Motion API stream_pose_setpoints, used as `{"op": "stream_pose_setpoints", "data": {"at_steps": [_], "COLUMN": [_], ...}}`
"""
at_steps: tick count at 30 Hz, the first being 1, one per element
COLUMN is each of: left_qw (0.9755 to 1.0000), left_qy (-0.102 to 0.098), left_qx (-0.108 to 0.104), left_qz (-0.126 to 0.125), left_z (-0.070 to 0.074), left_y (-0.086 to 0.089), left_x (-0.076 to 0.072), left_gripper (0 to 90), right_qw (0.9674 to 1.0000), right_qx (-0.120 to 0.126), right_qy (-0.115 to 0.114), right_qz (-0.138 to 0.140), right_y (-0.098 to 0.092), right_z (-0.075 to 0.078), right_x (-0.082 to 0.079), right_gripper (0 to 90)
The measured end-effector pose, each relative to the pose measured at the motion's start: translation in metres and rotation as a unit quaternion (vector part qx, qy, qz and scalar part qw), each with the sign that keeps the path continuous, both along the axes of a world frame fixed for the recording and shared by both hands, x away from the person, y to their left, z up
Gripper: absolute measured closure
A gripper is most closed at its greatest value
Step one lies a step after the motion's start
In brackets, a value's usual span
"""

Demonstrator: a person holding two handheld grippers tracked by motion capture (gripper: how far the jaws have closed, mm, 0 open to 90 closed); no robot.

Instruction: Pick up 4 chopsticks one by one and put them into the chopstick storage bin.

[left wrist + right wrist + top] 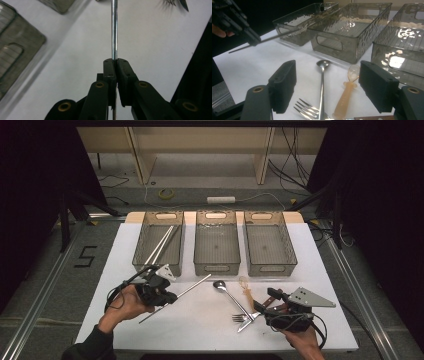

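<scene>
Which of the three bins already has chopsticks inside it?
The left bin in the high view: two metal chopsticks lean inside it. The middle bin and right bin hold nothing.

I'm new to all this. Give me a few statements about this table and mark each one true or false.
1. The left tool is clamped on a metal chopstick. True.
2. The right tool grips the fork. False: its jaws stand open, holding nothing.
3. Three bins stand in a row; the left bin holds chopsticks. True.
4. The metal spoon lies in the middle bin. False: it lies on the table.
</scene>
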State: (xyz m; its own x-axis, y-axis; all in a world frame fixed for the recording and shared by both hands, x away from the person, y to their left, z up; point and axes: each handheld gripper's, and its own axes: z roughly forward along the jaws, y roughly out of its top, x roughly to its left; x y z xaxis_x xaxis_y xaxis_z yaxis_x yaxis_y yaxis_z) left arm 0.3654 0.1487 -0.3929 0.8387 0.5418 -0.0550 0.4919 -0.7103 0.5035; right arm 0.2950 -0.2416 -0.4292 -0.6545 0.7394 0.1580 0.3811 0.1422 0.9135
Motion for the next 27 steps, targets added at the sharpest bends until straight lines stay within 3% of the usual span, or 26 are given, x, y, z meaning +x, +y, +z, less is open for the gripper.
{"op": "stream_pose_setpoints", "data": {"at_steps": [8,13,17,27], "left_qw": [0.9998,0.9991,0.9988,0.995], "left_qy": [-0.003,-0.002,-0.005,-0.025], "left_qx": [-0.006,-0.029,-0.028,-0.057], "left_qz": [0.016,0.03,0.039,0.078], "left_z": [0.004,0.011,0.014,0.032], "left_y": [0.006,0.013,0.015,0.028], "left_x": [0.011,0.018,0.026,0.055], "left_gripper": [85.2,85.2,85.2,85.2], "right_qw": [1.0,1.0,1.0,1.0], "right_qx": [0.001,0.003,0.007,0.005], "right_qy": [0.001,0.001,0.003,0.006], "right_qz": [-0.002,-0.003,-0.001,-0.003], "right_y": [-0.001,-0.001,-0.001,-0.001], "right_z": [0.0,0.0,-0.001,-0.002], "right_x": [0.0,0.0,0.001,0.002], "right_gripper": [31.4,31.4,31.4,31.4]}}
